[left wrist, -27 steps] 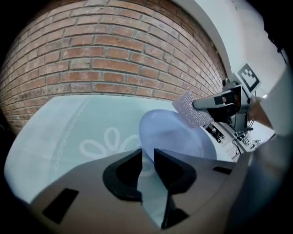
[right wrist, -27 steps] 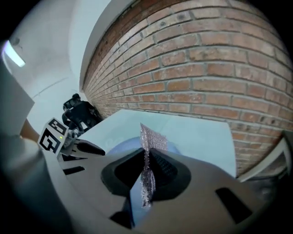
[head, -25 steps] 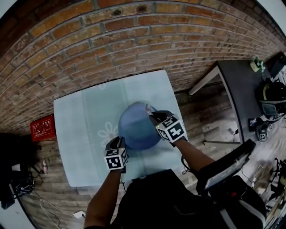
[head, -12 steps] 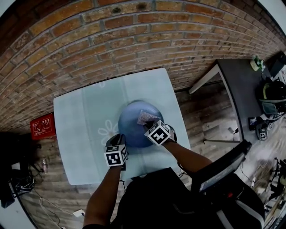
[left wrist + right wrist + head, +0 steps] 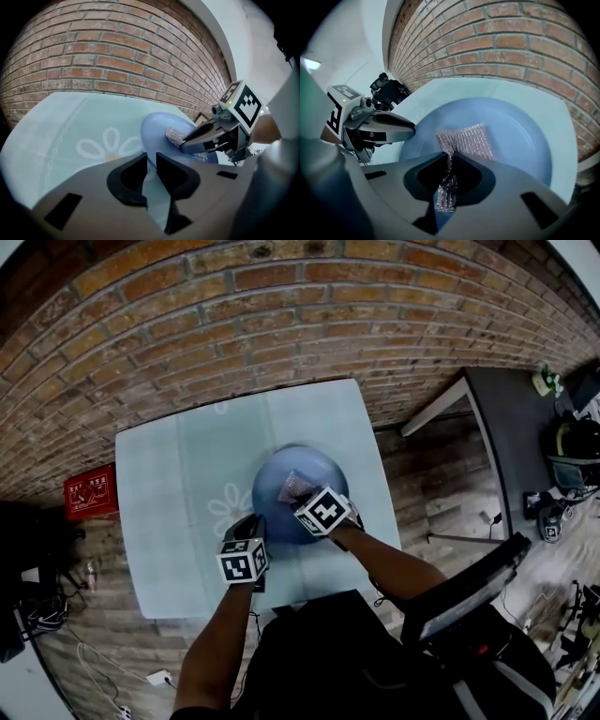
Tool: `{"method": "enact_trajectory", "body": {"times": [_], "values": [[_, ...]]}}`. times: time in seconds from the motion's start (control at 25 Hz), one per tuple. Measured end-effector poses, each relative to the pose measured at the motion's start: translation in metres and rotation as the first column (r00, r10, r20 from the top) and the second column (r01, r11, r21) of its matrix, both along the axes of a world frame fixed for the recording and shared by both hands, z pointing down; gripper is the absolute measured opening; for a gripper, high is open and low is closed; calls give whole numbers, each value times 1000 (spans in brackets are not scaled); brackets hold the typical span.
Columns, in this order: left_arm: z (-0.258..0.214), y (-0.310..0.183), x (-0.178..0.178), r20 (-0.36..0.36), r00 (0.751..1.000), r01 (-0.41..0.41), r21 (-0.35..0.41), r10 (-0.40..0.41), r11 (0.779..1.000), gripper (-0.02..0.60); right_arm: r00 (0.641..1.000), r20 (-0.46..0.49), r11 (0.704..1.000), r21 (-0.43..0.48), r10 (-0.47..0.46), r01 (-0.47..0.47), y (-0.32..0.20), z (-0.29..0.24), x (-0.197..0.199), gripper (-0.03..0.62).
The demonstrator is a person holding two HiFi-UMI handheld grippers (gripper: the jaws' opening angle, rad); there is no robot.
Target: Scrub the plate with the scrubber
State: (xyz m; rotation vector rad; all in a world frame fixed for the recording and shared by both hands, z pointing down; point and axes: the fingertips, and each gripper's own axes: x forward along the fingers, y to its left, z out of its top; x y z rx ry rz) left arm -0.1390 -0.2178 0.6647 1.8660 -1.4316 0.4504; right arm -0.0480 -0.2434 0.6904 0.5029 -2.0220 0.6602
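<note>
A blue plate (image 5: 305,476) lies on the pale table (image 5: 169,512), toward its right side. My right gripper (image 5: 302,500) is shut on a silvery mesh scrubber (image 5: 465,140), whose free end lies flat on the plate's (image 5: 520,140) inside. At the plate's (image 5: 157,129) near left rim, my left gripper (image 5: 151,161) has its jaws closed on the rim's edge. In the left gripper view the scrubber (image 5: 176,136) shows in front of the right gripper (image 5: 187,140). In the head view the scrubber (image 5: 294,487) lies near the plate's middle.
A brick wall (image 5: 234,324) rises behind the table. A white flower pattern (image 5: 228,509) marks the tablecloth left of the plate. A red box (image 5: 90,493) sits on the floor at the left, and a dark desk (image 5: 511,418) stands to the right.
My right gripper has moved left across the plate, dragging the scrubber from the plate's far right part to its middle. The left gripper has stayed on the rim.
</note>
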Motion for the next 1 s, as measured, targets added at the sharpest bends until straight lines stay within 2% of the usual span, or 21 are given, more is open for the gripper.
{"method": "enact_trajectory", "body": {"times": [0.16, 0.32, 0.48, 0.64, 0.8, 0.88, 1.0], "values": [[-3, 1, 1, -8, 1000, -9, 1, 9, 1000, 72, 998, -1, 998, -7, -65, 65, 9, 0, -22, 58], [-8, 9, 5, -1, 998, -61, 26, 61, 998, 57, 993, 1, 993, -1, -116, 116, 17, 0, -41, 58], [-9, 15, 8, 3, 996, -87, 28, 87, 996, 20, 993, 69, 992, -74, -94, 99, 23, 0, -62, 58], [-8, 18, 9, 8, 996, -90, 17, 90, 996, 18, 990, 120, 988, -130, -70, 86, 27, -2, -70, 58], [-7, 17, 9, 12, 995, -100, 16, 100, 995, 17, 969, 246, 979, -204, 25, 26, 27, -20, -74, 58], [-6, 17, 8, 14, 994, -105, 13, 105, 994, 17, 963, 267, 982, -186, 34, 17, 24, -34, -71, 58], [-7, 16, 7, 23, 994, -107, 13, 107, 994, 17, 965, 263, 994, -108, 23, 6, 12, -57, -55, 57]]}}
